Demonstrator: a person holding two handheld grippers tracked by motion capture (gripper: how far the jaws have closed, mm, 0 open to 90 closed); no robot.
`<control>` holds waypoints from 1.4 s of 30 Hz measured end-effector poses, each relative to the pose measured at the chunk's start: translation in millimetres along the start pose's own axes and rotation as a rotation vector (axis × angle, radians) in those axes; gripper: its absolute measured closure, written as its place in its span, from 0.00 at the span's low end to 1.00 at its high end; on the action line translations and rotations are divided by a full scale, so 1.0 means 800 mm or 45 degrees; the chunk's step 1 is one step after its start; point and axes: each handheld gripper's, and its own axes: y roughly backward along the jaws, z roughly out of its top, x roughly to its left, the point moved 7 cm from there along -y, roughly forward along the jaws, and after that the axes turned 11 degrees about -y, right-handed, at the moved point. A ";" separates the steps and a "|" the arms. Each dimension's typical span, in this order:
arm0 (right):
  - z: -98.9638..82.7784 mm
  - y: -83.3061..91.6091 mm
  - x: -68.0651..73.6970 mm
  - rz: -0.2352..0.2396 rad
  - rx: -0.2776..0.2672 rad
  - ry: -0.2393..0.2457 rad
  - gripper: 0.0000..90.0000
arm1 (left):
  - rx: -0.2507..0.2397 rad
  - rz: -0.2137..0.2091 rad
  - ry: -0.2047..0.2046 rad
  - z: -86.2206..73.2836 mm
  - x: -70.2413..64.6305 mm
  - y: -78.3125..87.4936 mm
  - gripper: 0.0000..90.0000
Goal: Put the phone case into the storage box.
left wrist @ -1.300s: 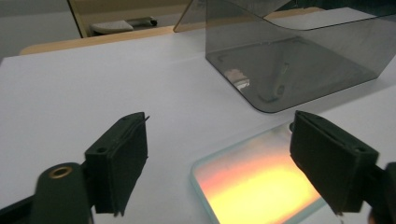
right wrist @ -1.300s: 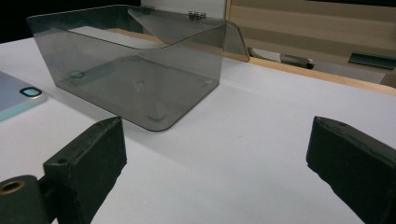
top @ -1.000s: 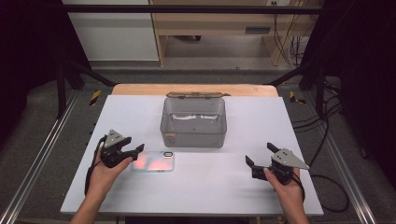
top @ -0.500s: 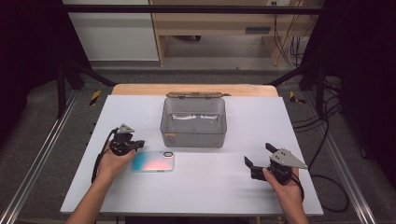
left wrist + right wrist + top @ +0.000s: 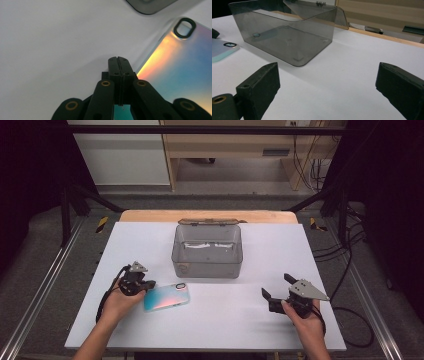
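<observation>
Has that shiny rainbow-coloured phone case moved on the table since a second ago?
No. The iridescent phone case lies in the same spot in front of the smoky clear plastic box; the shut left gripper now sits at its edge.

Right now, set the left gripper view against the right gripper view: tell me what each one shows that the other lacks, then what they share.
Left gripper view alone: the left gripper, its jaws pressed together with nothing visible between them, at the edge of the phone case, whose back shades from orange to blue.

Right gripper view alone: the right gripper, its jaws wide apart over bare table; the whole clear box with its lid tipped back; a wooden strip behind.

Shared: the white table, the case's camera cutout, and a corner of the box.
</observation>
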 end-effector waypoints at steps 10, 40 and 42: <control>-0.003 -0.003 0.003 0.007 0.020 0.018 0.06 | -0.023 -0.030 -0.026 -0.014 -0.050 0.014 1.00; -0.002 -0.003 0.006 0.014 0.023 0.022 0.06 | -0.083 0.012 -0.177 -0.002 -0.120 0.012 0.05; -0.002 -0.003 0.007 0.018 0.028 0.022 0.06 | -0.068 0.004 -0.172 -0.002 -0.120 0.007 0.06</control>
